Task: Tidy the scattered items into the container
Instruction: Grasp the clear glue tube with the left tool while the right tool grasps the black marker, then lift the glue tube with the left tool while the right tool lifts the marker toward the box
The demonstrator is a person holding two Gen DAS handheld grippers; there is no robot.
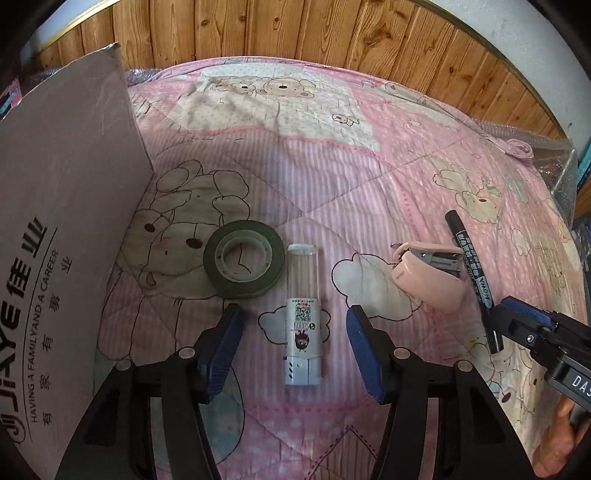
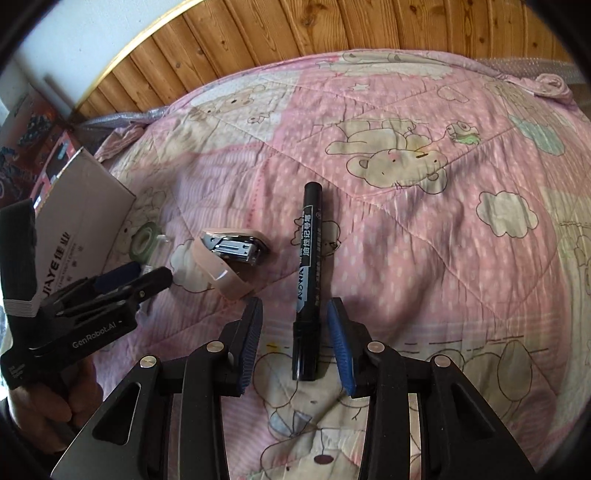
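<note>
On the pink quilt, a white tube with a clear cap (image 1: 303, 317) lies between the open fingers of my left gripper (image 1: 295, 350), not touched by either pad. A green tape roll (image 1: 244, 259) sits just left of it. A pink stapler (image 1: 430, 275) (image 2: 231, 260) lies to the right. A black marker (image 2: 308, 282) (image 1: 474, 280) lies lengthwise between the open fingers of my right gripper (image 2: 295, 343). The cardboard box (image 1: 62, 258) (image 2: 79, 218) stands at the left.
A wooden wall panel (image 1: 295, 33) runs behind the bed. Bubble wrap (image 1: 554, 158) edges the quilt at the far right. Boxes (image 2: 40, 144) sit beyond the cardboard box. A hand (image 2: 44, 402) holds the left gripper.
</note>
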